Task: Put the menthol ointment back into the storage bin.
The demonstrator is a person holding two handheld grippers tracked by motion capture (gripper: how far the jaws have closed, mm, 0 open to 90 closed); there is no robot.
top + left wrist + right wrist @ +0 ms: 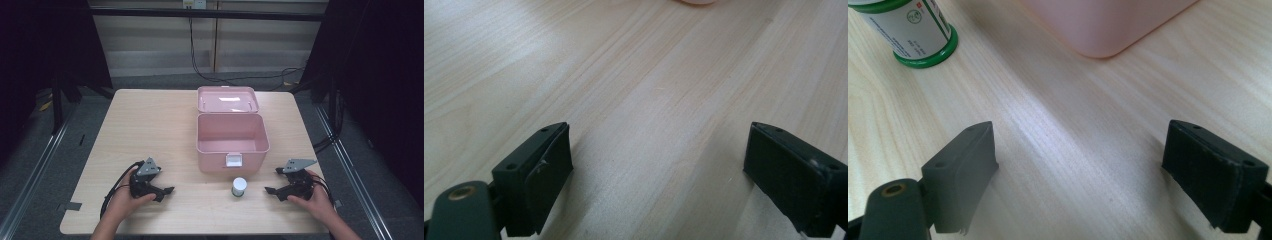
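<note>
While both grippers rest low on the table [150, 120] with nothing held, the scene reads left to right like this:

Left gripper [167, 190]: lower left of the high view, held in a hand, jaws spread wide over bare wood; its own view shows the pads apart with nothing between them.

Box [232, 145]: centre of the frame, pink, lid thrown back toward the top, inside looks empty, latch facing the person.

Bottle [239, 186]: lower centre, just in front of the box, upright, white cap; in the right gripper view it sits at the upper left [910, 30], white with green bands, well apart from the jaws.

Right gripper [270, 190]: lower right, jaws spread, aimed toward the bottle, nothing between the pads.

Likely step: the right gripper reaching for the bottle to put it in the box.

Risk, tipping: the bottle is narrow and upright; a jaw tip nudging it before closing would likely knock it over and let it roll.

Risk, slip: a grip high on the cap could let it swing or drop.

Risk, box wall: too low a lift would catch the front rim.
</note>
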